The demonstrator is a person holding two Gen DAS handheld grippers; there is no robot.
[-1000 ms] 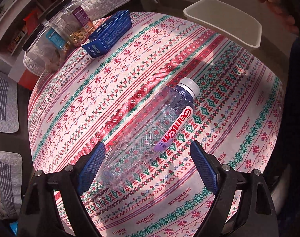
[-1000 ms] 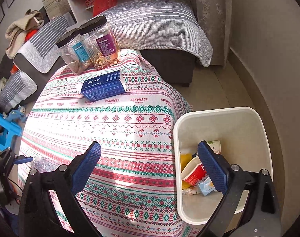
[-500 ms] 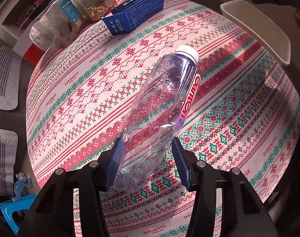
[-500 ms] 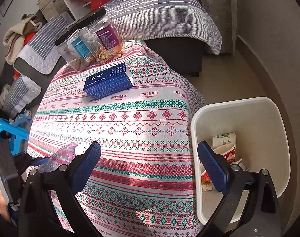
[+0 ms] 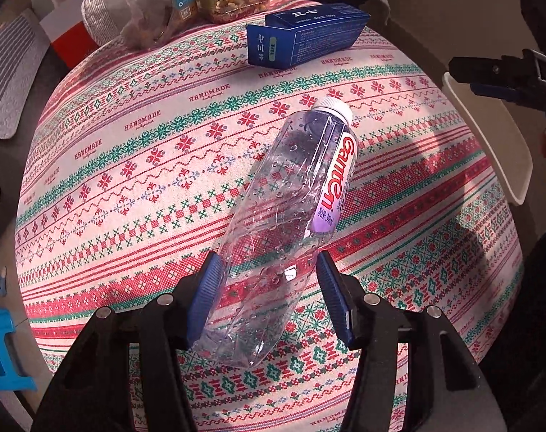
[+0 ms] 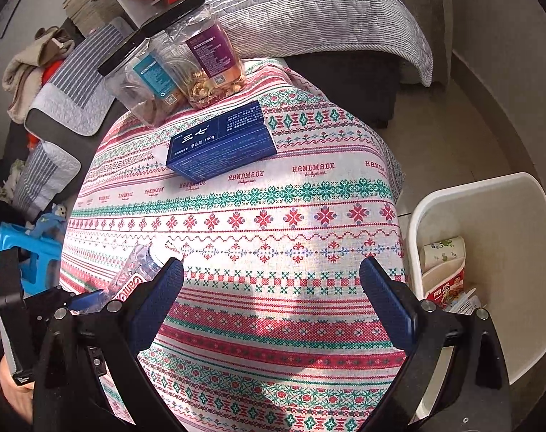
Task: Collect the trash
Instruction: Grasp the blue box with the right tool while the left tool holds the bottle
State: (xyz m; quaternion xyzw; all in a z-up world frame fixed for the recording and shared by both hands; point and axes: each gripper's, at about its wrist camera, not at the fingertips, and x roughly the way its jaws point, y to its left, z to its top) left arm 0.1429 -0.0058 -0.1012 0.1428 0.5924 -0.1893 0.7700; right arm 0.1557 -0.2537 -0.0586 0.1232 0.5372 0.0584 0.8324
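A clear, crumpled plastic bottle [image 5: 291,208] with a white cap and red lettering sits between the pads of my left gripper [image 5: 269,288], near its bottom end. Both pads touch its sides while the jaws are opening slightly. The bottle tilts away from me above the patterned tablecloth [image 5: 129,187]. In the right wrist view the bottle [image 6: 136,277] shows at the lower left. My right gripper [image 6: 271,288] stands open over the cloth with nothing between its fingers. A white bin [image 6: 488,187] stands to its right, holding a paper cup and wrappers.
A blue carton [image 5: 309,36] lies at the far side of the table, with two black-lidded clear jars [image 6: 176,72] behind it. The bin rim [image 5: 496,136] is off the table's right edge. A quilted sofa and a blue stool surround the table.
My left gripper closed on the bottle where it lay and raised it off the cloth, rolling as it went. My right gripper drifted left over the table, away from the bin.
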